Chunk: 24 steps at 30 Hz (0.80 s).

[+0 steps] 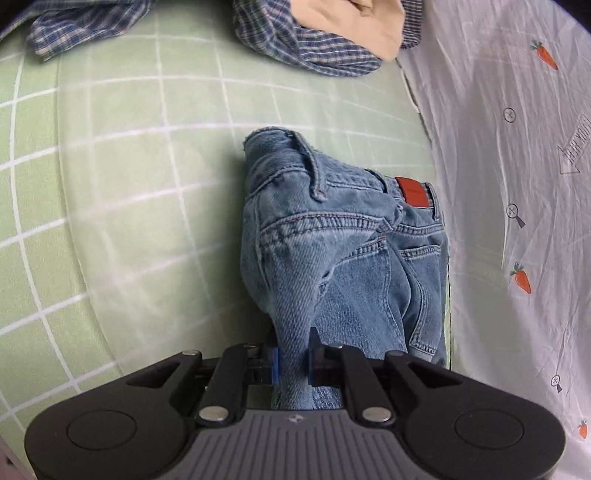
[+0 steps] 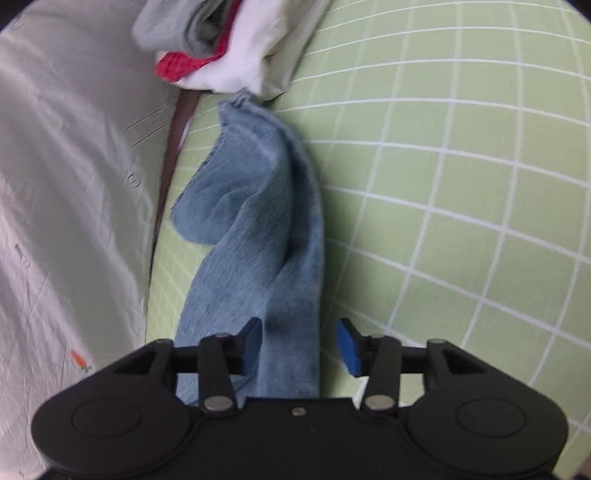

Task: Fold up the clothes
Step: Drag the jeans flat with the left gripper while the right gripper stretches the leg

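Item one: jeans [image 1: 332,251], blue denim, with a red-brown patch [image 1: 414,191] on the waistband. The waist end lies bunched on the green checked sheet [image 1: 129,184], close to the sheet's edge where it borders the white carrot-print cover [image 1: 517,184]. From there the denim rises towards the left hand-held gripper [image 1: 292,363], which is clenched on a fold of it, blue pads [image 1: 274,363] pressing from both sides.

Item two: the other end of the jeans [image 2: 258,236], seen from the right wrist as a long, softly blurred strip running along the same edge of the green checked sheet [image 2: 443,221], its frayed hem reaching towards the far pile. The right hand-held gripper [image 2: 299,347] stands released: its jaws are parted with the denim passing between them, the left pad at the cloth, the right pad [image 2: 349,347] clear of it with sheet showing in the gap.

Item three: a blue plaid garment [image 1: 306,40], crumpled at the far edge of the sheet, with a pale beige cloth [image 1: 354,26] lying on it (a second plaid stretch [image 1: 81,26] sits towards the far left corner).

Item four: a heap of laundry [image 2: 221,40] at the far edge in the right wrist view: grey, white and a red piece [image 2: 177,66] mixed together, overlapping the white carrot-print cover [image 2: 55,166].
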Tool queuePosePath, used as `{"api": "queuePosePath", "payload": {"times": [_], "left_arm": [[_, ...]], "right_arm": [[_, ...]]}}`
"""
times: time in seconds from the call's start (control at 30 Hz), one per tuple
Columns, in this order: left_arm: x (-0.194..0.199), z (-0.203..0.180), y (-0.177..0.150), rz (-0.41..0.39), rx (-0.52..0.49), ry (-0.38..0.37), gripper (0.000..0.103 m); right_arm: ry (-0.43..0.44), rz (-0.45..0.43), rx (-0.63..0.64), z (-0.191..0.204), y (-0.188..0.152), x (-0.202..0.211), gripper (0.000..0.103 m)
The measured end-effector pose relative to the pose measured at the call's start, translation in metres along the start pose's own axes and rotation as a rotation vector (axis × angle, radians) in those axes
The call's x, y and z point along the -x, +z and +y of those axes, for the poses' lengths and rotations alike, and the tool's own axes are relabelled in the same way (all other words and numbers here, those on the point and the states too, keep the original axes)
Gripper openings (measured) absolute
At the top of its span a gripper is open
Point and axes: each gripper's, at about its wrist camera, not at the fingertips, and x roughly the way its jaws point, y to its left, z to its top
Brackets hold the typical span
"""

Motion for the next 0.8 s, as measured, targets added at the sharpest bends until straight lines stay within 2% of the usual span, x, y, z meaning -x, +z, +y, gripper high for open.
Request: {"api": "queuePosePath", "payload": {"times": [0.13,0.17,0.2,0.23,0.27,0.33,0.43,0.5,0.53,0.6,0.67,0.7,0.73,0.8], "left_arm": [[0.003,-0.011,0.001,-0.034,-0.039,0.015,0.012],[0.007,-0.011,0.001,-0.045,-0.043,0.018,0.012],[0.011,-0.011,0.001,-0.055,-0.047,0.021,0.011],[0.016,-0.011,0.001,-0.067,-0.054,0.020,0.011],[0.023,-0.009,0.000,-0.082,-0.062,0.021,0.011],[0.038,-0.002,0.000,-0.109,-0.071,0.038,0.011],[0.053,0.018,-0.002,-0.126,-0.071,0.103,0.011],[0.056,0.025,-0.008,-0.130,-0.069,0.151,0.014],[0.056,0.025,-0.011,-0.128,-0.080,0.179,0.020],[0.059,0.019,-0.017,-0.143,-0.108,0.223,0.023],[0.064,0.007,-0.020,-0.163,-0.140,0.256,0.037],[0.067,0.001,-0.021,-0.179,-0.155,0.266,0.052],[0.072,-0.005,-0.020,-0.203,-0.167,0.266,0.061],[0.081,-0.016,-0.020,-0.250,-0.197,0.261,0.069]], "right_arm": [[-0.054,0.054,0.142,0.019,-0.003,-0.014,0.052],[-0.064,0.069,0.167,0.023,-0.005,-0.018,0.046],[-0.063,0.076,0.192,0.026,-0.008,-0.020,0.029],[-0.064,0.077,0.225,0.030,-0.012,-0.020,0.019],[-0.070,0.076,0.263,0.034,-0.016,-0.019,0.005],[-0.085,0.068,0.344,0.040,-0.022,-0.013,0.005],[-0.121,0.079,0.409,0.038,-0.029,-0.003,0.005],[-0.135,0.082,0.415,0.035,-0.031,0.000,0.008],[-0.143,0.075,0.416,0.034,-0.031,0.002,0.011],[-0.168,0.028,0.437,0.038,-0.029,0.008,0.031],[-0.176,-0.049,0.464,0.044,-0.025,0.019,0.051],[-0.174,-0.092,0.481,0.048,-0.022,0.024,0.053],[-0.171,-0.131,0.499,0.051,-0.019,0.030,0.056],[-0.168,-0.181,0.548,0.060,-0.013,0.033,0.070]]}}
